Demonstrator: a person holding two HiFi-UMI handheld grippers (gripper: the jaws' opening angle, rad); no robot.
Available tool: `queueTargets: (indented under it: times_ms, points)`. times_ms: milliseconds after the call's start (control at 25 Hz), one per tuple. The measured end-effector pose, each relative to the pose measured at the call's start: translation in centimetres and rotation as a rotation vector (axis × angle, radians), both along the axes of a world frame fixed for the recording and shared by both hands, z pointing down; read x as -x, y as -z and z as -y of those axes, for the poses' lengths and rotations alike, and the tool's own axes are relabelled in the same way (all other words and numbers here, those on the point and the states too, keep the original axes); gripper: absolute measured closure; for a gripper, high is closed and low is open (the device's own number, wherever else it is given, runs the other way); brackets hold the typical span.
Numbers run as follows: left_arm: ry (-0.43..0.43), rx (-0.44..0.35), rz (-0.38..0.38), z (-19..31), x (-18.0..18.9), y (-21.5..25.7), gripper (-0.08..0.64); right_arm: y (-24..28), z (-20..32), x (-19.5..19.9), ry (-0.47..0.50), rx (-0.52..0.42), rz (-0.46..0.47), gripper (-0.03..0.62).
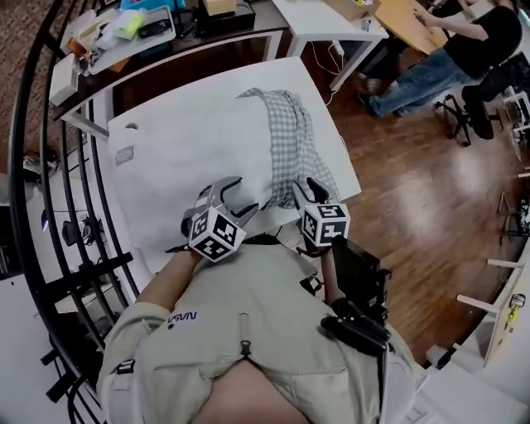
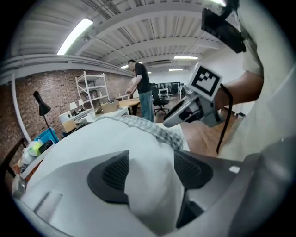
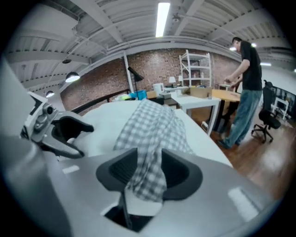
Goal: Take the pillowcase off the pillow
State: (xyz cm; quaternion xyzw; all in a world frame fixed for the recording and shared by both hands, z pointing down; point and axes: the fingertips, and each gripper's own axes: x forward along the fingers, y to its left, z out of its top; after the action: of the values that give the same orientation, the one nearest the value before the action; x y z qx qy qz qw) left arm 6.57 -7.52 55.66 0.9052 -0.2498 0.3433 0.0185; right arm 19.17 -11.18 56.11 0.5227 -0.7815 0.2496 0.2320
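Observation:
A white pillow (image 1: 195, 145) lies on the white table (image 1: 321, 99), and a grey checked pillowcase (image 1: 294, 141) is bunched over its right end. My left gripper (image 1: 240, 197) is at the pillow's near edge. In the left gripper view a fold of white cloth (image 2: 150, 185) lies between the spread pads (image 2: 113, 173), which do not squeeze it. My right gripper (image 1: 305, 192) is at the near end of the pillowcase. In the right gripper view a strip of the checked pillowcase (image 3: 148, 171) hangs loose between its wide pads (image 3: 122, 169).
A dark desk (image 1: 157, 37) with clutter stands behind the table, and a black railing (image 1: 50, 207) curves along the left. A second white table (image 1: 327, 16) and a seated person (image 1: 451, 54) are at the back right, over wood floor (image 1: 414, 190). Another person (image 3: 247, 88) stands by a bench.

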Motion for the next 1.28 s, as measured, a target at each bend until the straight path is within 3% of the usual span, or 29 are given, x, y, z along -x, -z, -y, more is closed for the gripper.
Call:
queueTargets:
  times_ms: [120,240,360,520,760,1000,1280]
  points:
    - [-0.009,-0.01,0.108,0.5,0.4,-3.0,0.307,-3.4,-3.2,2.2,0.038,0.096,-0.007,0.42]
    - [-0.003,-0.012,0.124,1.4,0.6,-3.0,0.446,-6.5,-4.0,4.1,0.062,0.149,-0.078,0.425]
    - [0.023,-0.011,0.056,2.0,0.9,-0.5,0.512,-5.8,-3.3,4.2,0.054,0.103,-0.186,0.568]
    - [0.094,-0.049,-0.056,4.1,2.4,4.0,0.519,-2.3,-2.1,2.0,0.018,-0.01,-0.285,0.581]
    - [0.128,-0.066,-0.132,5.6,3.5,7.1,0.522,0.1,0.6,-2.3,-0.084,-0.081,-0.41,0.583]
    - [0.163,-0.035,-0.205,5.9,4.5,8.1,0.526,-1.4,2.5,-8.4,-0.214,-0.043,-0.503,0.584]
    - [0.16,-0.008,-0.214,4.6,4.3,7.2,0.526,-5.5,6.4,-13.3,-0.269,0.038,-0.604,0.584]
